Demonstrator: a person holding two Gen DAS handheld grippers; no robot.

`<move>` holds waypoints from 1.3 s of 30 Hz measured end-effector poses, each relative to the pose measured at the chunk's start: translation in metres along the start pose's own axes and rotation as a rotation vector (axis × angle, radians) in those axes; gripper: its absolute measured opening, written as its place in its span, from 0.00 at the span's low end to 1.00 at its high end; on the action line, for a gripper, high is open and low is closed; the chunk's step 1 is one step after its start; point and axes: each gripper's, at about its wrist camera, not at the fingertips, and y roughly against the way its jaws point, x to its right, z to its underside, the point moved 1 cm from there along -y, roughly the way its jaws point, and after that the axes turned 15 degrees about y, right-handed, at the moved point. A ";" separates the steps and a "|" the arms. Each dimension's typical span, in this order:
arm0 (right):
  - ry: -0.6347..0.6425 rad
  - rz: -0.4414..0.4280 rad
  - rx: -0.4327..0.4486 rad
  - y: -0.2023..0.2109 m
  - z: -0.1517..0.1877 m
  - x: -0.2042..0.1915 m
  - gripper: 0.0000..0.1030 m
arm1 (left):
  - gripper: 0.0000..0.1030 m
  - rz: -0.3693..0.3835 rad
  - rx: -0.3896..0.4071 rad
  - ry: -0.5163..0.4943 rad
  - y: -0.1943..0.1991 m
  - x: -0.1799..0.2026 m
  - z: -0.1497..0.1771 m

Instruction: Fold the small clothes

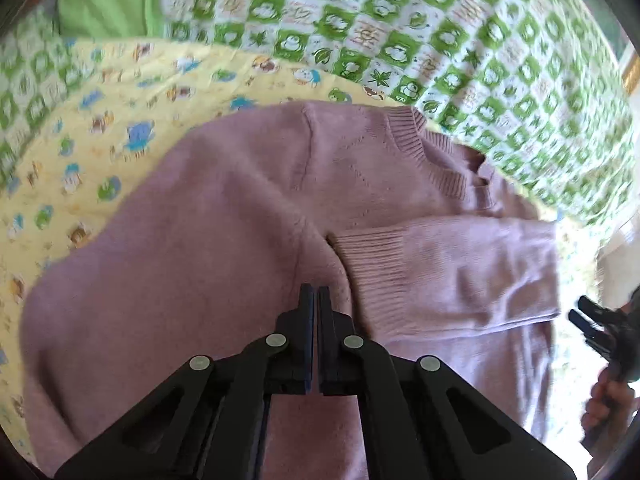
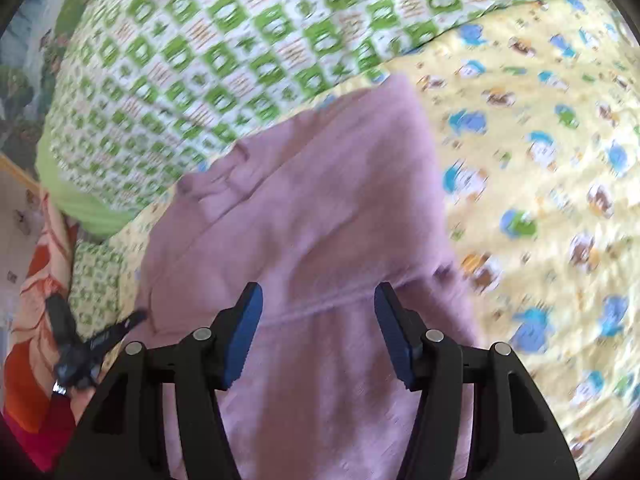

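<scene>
Folding is partway along in the left wrist view: the pink sweater is lying flat on the yellow cartoon-print sheet, with 1 sleeve already lying across its body. The left gripper is pointing down over the knit, its 2 jaws pressed fully together; whether any fabric is pinched between them cannot be told. At the right edge the other gripper is showing, held in a hand.

Blur is softening the right wrist view. The right gripper is hovering over the sweater with its jaws standing partly apart and nothing between the blue pads. A green checked quilt is lying beyond.

Next, judging from this, each gripper needs a firm pinch on the sweater's edge to carry it over. No containers are showing anywhere.
</scene>
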 end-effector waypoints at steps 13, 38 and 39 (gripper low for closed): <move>0.007 0.010 0.004 -0.012 -0.021 0.011 0.58 | 0.79 -0.040 0.035 -0.264 -0.023 0.080 -0.012; -0.043 0.045 0.021 -0.001 -0.027 0.050 0.58 | 0.02 0.054 -0.151 -0.226 -0.024 0.031 -0.024; -0.032 0.053 0.026 -0.002 -0.030 0.050 0.58 | 0.02 0.047 -0.154 -0.247 -0.024 0.035 -0.020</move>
